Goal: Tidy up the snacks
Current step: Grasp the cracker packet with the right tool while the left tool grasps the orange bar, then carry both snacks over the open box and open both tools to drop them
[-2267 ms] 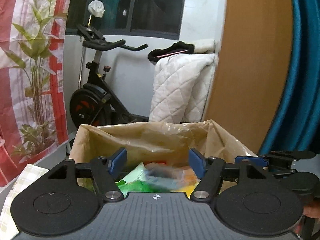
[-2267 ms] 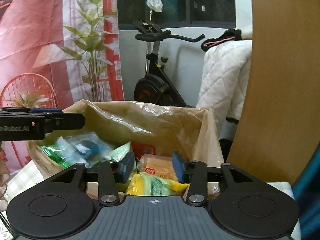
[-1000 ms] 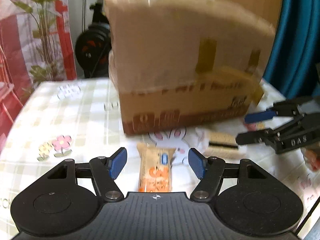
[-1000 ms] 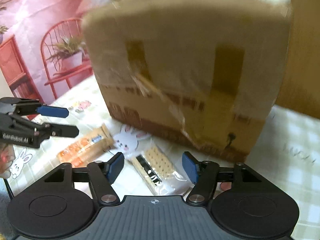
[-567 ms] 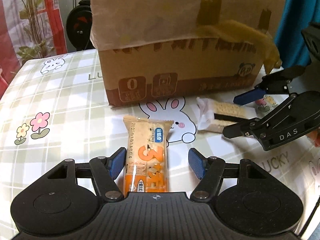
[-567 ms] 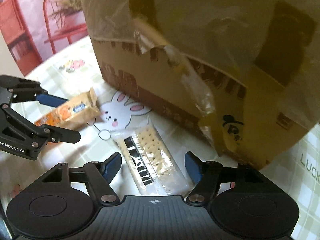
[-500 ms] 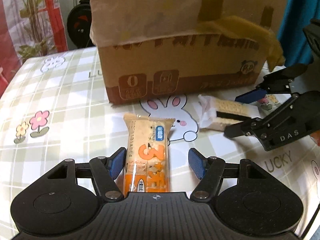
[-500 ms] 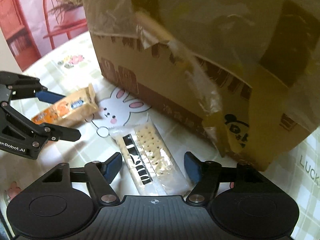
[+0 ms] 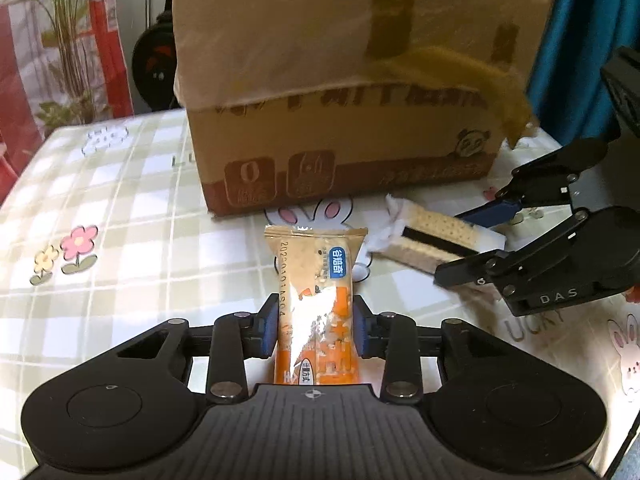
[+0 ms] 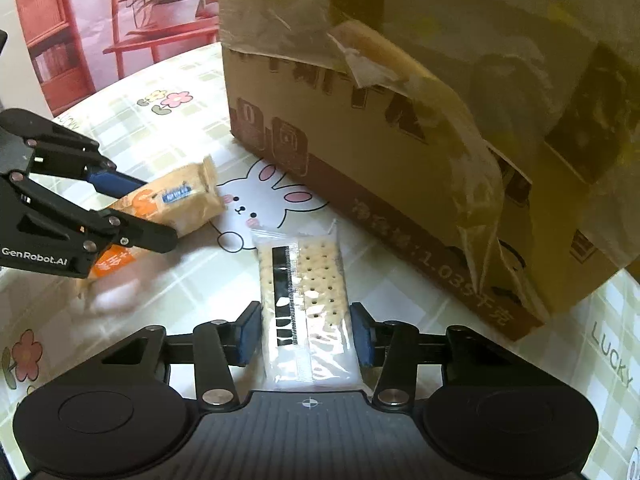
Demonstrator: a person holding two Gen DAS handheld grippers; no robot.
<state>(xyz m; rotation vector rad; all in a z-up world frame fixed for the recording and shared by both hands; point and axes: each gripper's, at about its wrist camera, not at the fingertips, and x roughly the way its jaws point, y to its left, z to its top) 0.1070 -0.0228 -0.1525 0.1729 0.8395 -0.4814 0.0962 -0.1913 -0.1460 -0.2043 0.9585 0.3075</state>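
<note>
Left wrist view shows my left gripper closing on the orange snack bar, lengthwise between its pads, while my right gripper has narrowed around the cracker pack likewise.

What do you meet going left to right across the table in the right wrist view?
Left gripper → orange snack packet, between its fingers → bunny print on the tablecloth → clear cracker packet, between the right gripper fingers → cardboard box.

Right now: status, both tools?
Left tool closing on orange snack pack. Right tool closing on cracker pack. Cardboard box just beyond.
</note>
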